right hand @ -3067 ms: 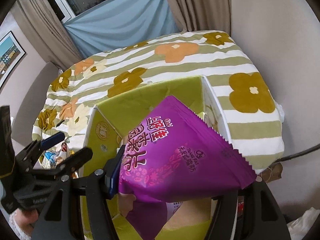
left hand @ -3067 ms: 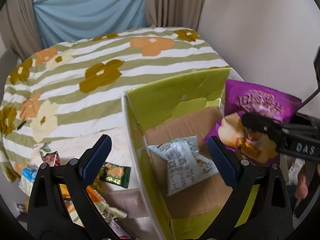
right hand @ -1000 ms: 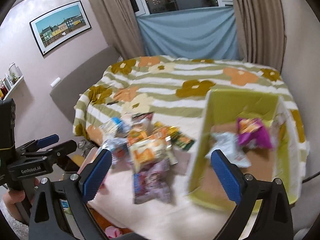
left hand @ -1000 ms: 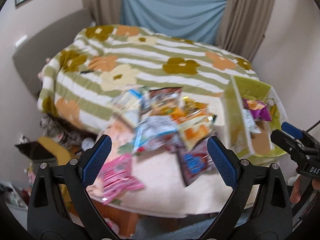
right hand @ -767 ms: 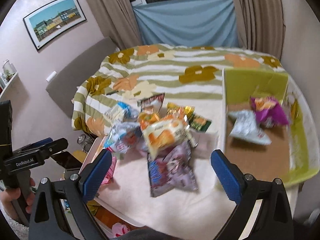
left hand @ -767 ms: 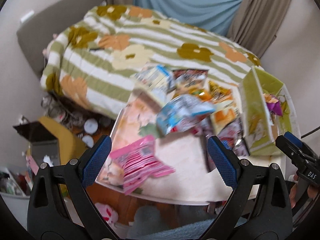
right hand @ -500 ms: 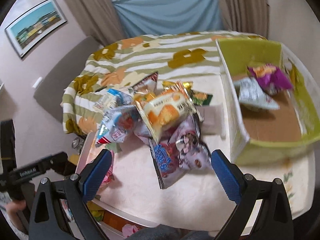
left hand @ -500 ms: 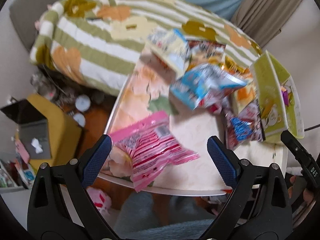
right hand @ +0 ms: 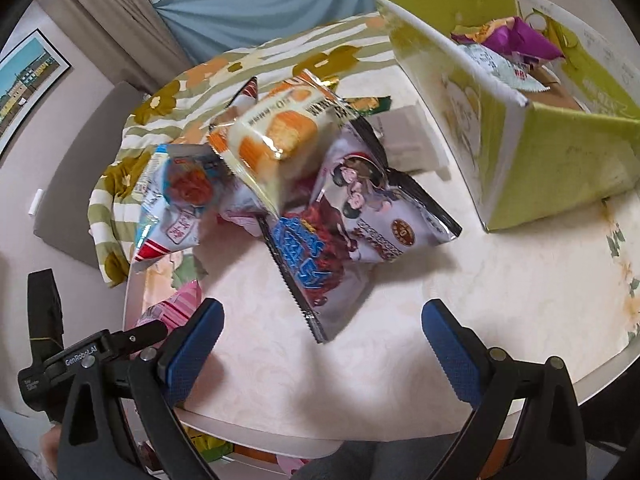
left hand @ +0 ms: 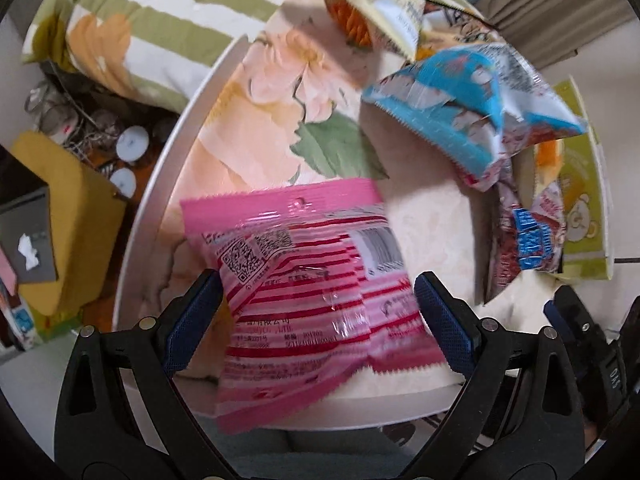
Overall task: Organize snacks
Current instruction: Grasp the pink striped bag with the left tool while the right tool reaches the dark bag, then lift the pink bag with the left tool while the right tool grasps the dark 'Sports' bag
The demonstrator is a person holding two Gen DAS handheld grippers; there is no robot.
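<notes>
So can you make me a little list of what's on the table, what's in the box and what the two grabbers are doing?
left gripper: open, pink striped snack bag between its fingers, not squeezed yet
right gripper: open, holding nothing
green box: purple chip bag and a white packet inside
table: pile of loose snacks, with an orange cake pack on top
blue snack bag: in the pile

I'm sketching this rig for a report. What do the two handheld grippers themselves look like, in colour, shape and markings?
Both are black plastic: the left gripper and the right gripper each have two angled, open-framed fingers with silver rivets and ribbed blue pads. Seen from the right wrist view, the left one's body reads "GenRobot.AI" in white. The right one's body shows white letters "DAS" in the left wrist view. No sleeves visible.
</notes>
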